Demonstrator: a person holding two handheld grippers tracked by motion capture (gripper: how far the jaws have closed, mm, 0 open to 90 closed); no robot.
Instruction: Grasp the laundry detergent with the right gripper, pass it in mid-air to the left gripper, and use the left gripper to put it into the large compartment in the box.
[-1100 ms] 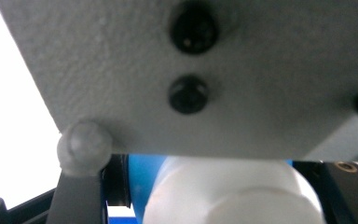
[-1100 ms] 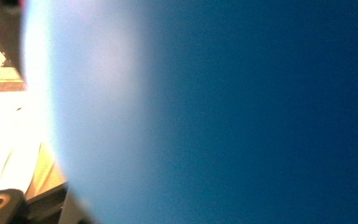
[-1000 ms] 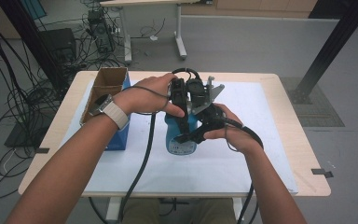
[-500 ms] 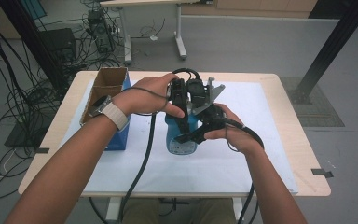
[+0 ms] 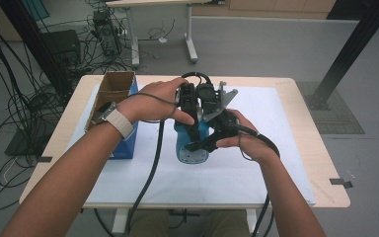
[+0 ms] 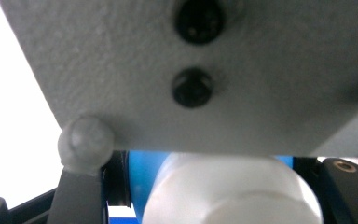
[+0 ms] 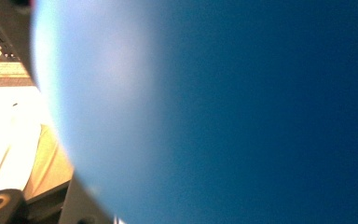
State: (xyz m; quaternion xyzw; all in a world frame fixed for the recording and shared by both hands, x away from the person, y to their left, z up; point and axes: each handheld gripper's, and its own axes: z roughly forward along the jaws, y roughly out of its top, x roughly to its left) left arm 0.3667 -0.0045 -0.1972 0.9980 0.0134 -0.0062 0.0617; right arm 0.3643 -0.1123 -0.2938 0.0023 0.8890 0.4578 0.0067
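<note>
Nothing has moved since the earlier frames: both hands keep their place. One blue bottle (image 5: 191, 143) stands upright at the middle of the desk (image 5: 306, 148), on one white sheet (image 5: 276, 163). Two tools meet on it. One right tool (image 5: 205, 144), coming from 4 o'clock, is clenched on the bottle body. One left tool (image 5: 190, 106), coming from 10 o'clock, is clenched on the white cap (image 6: 228, 191); the right tool's grey plate (image 6: 214, 70) is in the way just behind it. At 9 o'clock stands one open cardboard box (image 5: 113, 89), near the left forearm.
</note>
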